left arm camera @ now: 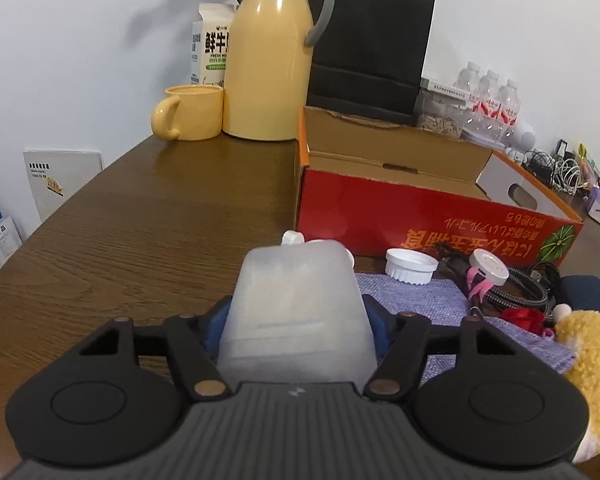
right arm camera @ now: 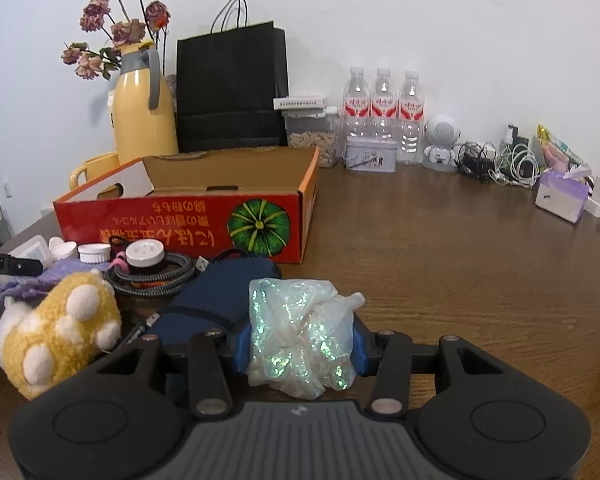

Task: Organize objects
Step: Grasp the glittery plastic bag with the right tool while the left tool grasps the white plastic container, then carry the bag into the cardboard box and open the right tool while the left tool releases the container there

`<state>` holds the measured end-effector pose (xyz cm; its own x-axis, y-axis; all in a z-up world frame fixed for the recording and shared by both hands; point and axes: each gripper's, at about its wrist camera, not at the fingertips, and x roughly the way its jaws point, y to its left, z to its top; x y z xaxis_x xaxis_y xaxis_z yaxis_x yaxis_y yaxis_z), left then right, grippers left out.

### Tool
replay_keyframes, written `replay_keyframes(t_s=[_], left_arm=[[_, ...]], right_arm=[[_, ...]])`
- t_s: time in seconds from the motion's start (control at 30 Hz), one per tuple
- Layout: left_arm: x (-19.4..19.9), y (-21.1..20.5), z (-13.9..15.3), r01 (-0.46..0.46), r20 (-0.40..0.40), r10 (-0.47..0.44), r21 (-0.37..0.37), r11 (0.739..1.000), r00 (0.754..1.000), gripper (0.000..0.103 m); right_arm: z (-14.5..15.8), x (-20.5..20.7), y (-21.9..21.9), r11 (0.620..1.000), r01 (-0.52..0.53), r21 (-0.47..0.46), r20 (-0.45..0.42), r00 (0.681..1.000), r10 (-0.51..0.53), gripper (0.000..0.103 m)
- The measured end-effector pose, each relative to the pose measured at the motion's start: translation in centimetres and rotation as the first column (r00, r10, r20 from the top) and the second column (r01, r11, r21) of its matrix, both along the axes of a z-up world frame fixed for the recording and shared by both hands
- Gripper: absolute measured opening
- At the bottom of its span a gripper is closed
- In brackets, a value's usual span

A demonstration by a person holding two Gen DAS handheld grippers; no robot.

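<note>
My left gripper is shut on a translucent white plastic container, held over the table's near edge in front of the open red cardboard box. My right gripper is shut on a crumpled iridescent plastic bag, held low over the table right of the clutter. The red box stands behind it to the left. A yellow plush toy, a dark blue pouch, coiled cables, a white lid and a white-capped jar lie on a purple cloth.
A yellow thermos, yellow mug, milk carton and black paper bag stand at the back. Water bottles, a tin, a robot figure, chargers and a tissue box line the wall.
</note>
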<state>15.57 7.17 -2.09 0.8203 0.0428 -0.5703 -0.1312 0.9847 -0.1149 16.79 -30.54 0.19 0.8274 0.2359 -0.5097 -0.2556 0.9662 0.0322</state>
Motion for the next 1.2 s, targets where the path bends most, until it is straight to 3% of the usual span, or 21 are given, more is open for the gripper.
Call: replay_keyframes(t_s=[0.3, 0.6, 0.83, 0.97, 1.03, 1.2], left_arm=[[-0.6, -0.8, 4.1, 0.010, 0.111, -0.012, 0.020, 1.000, 0.994, 0.067], [4.6, -3.9, 8.8, 0.014, 0.243, -0.022, 0.034, 0.999, 0.970, 0.067], [10.3, -6.2, 8.5, 0.011, 0.230, -0.022, 0.047, 0.999, 0.973, 0.067], [13.1, -6.8, 6.6, -0.046, 0.209, 0.025, 0.096, 0.994, 0.978, 0.067], [14.2, -7.0, 5.2, -0.068, 0.166, 0.045, 0.135, 0.989, 0.985, 0.067], [14.9, -6.8, 3.6, -0.011, 0.106, -0.002, 0.117, 0.993, 0.994, 0.067]], right_arm=[[2.8, 0.2, 1.4, 0.999, -0.036, -0.014, 0.094, 0.995, 0.037, 0.045], [7.1, 5.3, 6.1, 0.994, -0.106, 0.007, 0.210, 0.972, 0.102, 0.045], [6.6, 12.2, 10.2, 0.994, -0.104, 0.026, 0.171, 0.980, 0.098, 0.045], [4.8, 15.3, 11.5, 0.998, -0.069, 0.014, 0.130, 0.989, 0.067, 0.045], [3.8, 15.9, 11.7, 0.998, -0.061, -0.003, 0.107, 0.992, 0.061, 0.045], [2.7, 16.5, 12.0, 0.997, -0.070, -0.013, 0.060, 0.996, 0.071, 0.047]])
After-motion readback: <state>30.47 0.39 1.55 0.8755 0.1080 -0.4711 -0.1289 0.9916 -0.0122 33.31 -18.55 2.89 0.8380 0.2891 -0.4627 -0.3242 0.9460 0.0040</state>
